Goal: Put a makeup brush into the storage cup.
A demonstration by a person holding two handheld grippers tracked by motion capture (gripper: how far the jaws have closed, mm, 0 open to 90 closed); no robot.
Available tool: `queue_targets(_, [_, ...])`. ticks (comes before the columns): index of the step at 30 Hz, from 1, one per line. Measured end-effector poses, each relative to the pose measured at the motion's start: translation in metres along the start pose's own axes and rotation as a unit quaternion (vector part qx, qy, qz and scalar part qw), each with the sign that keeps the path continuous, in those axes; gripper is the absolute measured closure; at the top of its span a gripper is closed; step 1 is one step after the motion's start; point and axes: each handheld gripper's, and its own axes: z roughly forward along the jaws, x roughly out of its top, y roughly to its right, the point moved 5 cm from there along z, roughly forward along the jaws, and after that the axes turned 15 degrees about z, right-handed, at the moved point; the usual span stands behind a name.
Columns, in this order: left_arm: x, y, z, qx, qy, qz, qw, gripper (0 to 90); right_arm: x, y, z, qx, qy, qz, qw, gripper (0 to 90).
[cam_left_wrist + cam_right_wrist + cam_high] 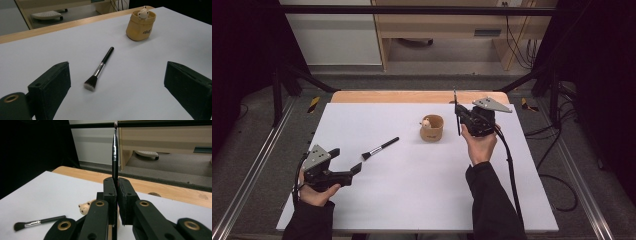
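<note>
Right gripper (458, 113) was clamped on a thin black brush (115, 152), held upright, just right of the tan cup (432, 128) with its bear figure (143, 12). Left gripper (347, 164) rested at the table's (412, 200) near-left, jaws wide, nothing between them. Makeup brush (100, 68) lay flat just ahead of it.

The makeup brush (100, 70) is showing a glossy black handle, shiny metal ferrule and soft bristles. The tan pouch (140, 27) is looking like matt fabric, perhaps. The matt white sheet (412, 190) is covering a smooth wooden table (362, 96).
</note>
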Motion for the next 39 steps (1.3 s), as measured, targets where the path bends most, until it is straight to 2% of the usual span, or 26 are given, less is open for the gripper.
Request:
queue_targets(8, [0.0, -0.001, -0.001, 0.0, 0.003, -0.002, 1.0, 6.3, 0.003, -0.004, 0.018, -0.003, 0.005, 0.005, 1.0, 85.8])
queue_targets(19, [0.001, -0.003, -0.004, 0.001, 0.01, -0.003, 0.9999, 6.4, 0.006, -0.011, 0.043, -0.011, 0.003, -0.007, 0.9999, 85.8])
queue_targets(31, [0.001, -0.003, -0.004, 0.0, 0.011, 0.002, 0.9999, 6.4, 0.008, -0.005, 0.064, -0.02, 0.004, 0.003, 0.9998, 85.8])
queue_targets(35, [0.002, -0.003, -0.005, -0.001, 0.015, 0.002, 0.9999, 6.4, 0.008, -0.003, 0.071, -0.019, 0.005, 0.013, 0.9997, 85.8])
queue_targets(39, [0.002, -0.004, -0.005, -0.002, 0.016, 0.002, 0.9999, 6.5, 0.006, -0.004, 0.078, -0.02, 0.001, 0.011, 0.9997, 85.8])
